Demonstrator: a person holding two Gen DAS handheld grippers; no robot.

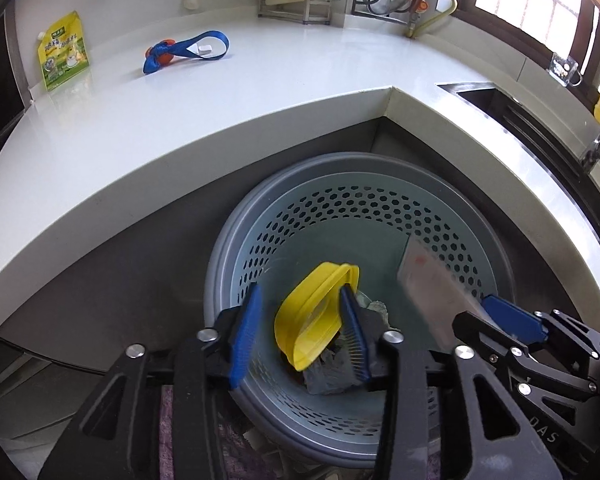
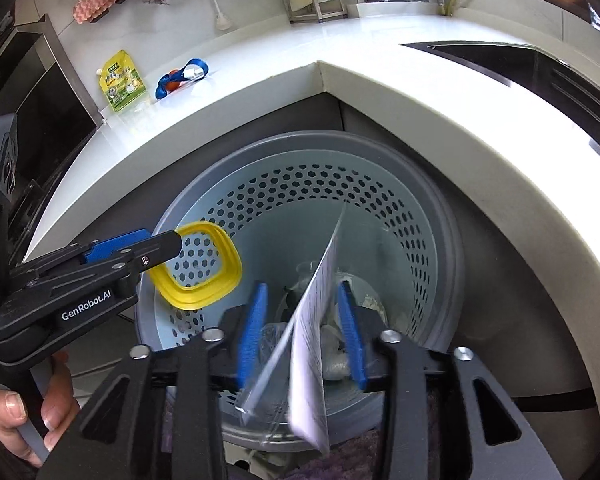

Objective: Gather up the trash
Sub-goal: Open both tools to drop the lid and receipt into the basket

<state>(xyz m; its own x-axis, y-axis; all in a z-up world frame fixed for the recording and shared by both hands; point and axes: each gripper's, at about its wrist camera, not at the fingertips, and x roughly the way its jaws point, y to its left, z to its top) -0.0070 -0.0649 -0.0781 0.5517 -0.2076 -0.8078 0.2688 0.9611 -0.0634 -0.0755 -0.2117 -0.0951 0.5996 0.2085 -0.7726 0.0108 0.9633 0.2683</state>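
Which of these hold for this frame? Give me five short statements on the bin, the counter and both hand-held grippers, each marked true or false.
1. The yellow lid is above the perforated bin. True.
2. The left hand-held gripper is clamped shut with nothing between its fingers. False: its fingers stand apart, with the yellow lid between them.
3. A green and yellow pouch and a blue strap lie on the white counter. True.
4. The bin is empty. False: crumpled trash lies at its bottom.
5. The right hand-held gripper has a flat clear packet between its fingers, over the bin. True.
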